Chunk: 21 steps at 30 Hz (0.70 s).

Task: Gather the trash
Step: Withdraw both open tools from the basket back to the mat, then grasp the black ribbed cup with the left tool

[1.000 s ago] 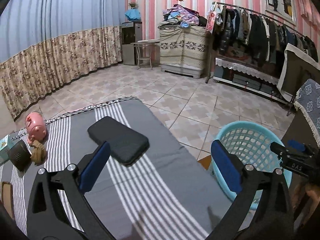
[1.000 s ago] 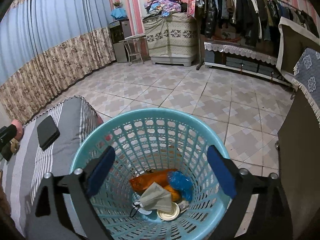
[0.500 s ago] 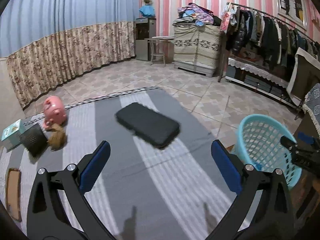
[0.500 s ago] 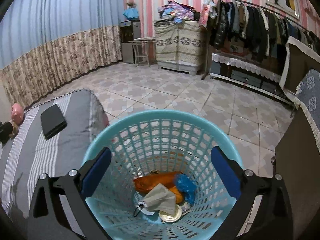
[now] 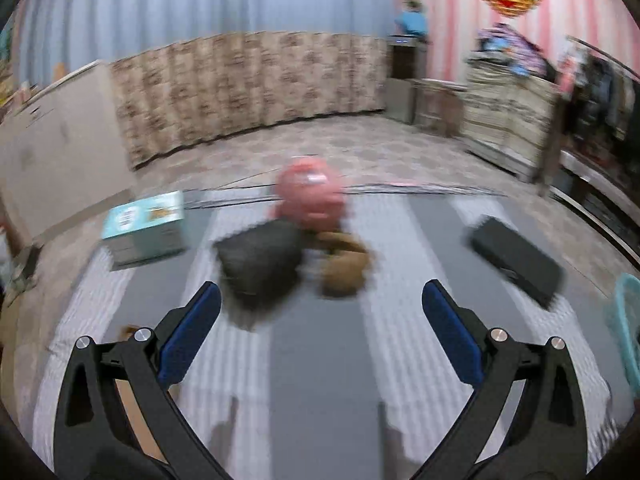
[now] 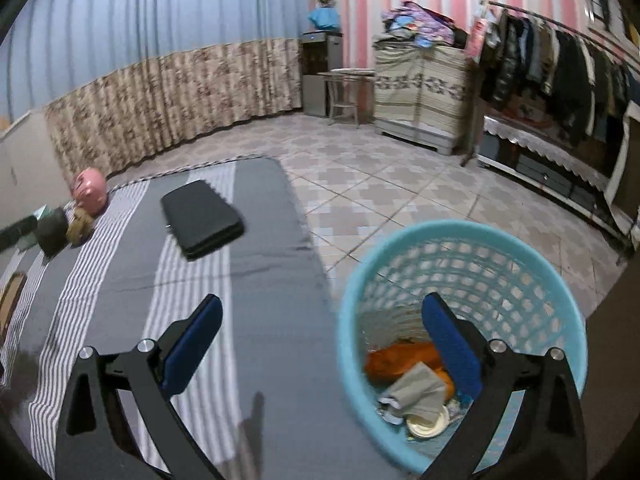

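Note:
A turquoise mesh basket (image 6: 480, 240) stands on the floor beside the striped grey bed (image 6: 260, 360); it holds an orange wrapper (image 6: 396, 360), a grey mask (image 6: 416, 390) and a round lid (image 6: 426, 426). My right gripper (image 6: 320, 344) hangs open and empty over the bed edge and the basket's left rim. My left gripper (image 5: 320, 332) is open and empty above the bed, facing a blurred dark bag (image 5: 260, 264), a brown clump (image 5: 344, 264) and a pink piggy bank (image 5: 310, 198). The basket rim (image 5: 624, 320) shows at the far right.
A black flat case (image 5: 516, 260) (image 6: 200, 218) lies on the bed's right side. A teal box (image 5: 144, 224) sits at the back left. A clothes rack (image 6: 560, 64), a covered cabinet (image 6: 420, 80) and a small table (image 6: 348, 88) line the far wall across tiled floor (image 6: 400, 184).
The left gripper has swung left, bringing the bag, brown clump and piggy bank to centre. The right gripper has shifted left off the basket, toward the bed.

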Each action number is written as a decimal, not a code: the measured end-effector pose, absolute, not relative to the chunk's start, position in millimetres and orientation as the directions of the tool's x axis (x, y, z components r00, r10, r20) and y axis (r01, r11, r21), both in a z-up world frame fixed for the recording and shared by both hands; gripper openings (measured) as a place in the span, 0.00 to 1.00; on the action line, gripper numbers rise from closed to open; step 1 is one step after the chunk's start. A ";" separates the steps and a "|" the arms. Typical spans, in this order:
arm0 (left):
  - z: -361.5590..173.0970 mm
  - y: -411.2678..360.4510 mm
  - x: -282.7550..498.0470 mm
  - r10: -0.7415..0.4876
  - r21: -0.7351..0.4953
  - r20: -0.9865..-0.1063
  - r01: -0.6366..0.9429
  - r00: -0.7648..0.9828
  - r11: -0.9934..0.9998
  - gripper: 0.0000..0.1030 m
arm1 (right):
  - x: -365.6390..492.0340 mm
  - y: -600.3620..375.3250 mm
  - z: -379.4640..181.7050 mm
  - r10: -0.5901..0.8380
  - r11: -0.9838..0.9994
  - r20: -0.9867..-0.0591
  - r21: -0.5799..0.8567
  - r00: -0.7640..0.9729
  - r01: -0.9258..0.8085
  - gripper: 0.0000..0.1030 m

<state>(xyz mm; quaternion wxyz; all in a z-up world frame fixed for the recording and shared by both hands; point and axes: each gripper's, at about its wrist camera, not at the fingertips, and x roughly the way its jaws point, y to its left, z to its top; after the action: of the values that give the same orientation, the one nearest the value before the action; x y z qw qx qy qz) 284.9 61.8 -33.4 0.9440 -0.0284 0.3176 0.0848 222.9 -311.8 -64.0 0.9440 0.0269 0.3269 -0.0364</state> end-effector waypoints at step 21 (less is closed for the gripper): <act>-90.9 114.4 391.4 0.222 -0.028 -0.786 -0.392 0.578 0.919 0.83 | 274.1 -232.2 -78.0 0.006 1.000 -0.681 0.004 0.732 -0.004 0.95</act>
<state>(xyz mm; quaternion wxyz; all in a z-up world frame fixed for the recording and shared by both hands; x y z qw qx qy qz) 391.4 114.4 -90.9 0.8825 -0.0999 0.4253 0.1740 274.1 -232.2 -78.0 0.9307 0.0012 0.3658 0.0029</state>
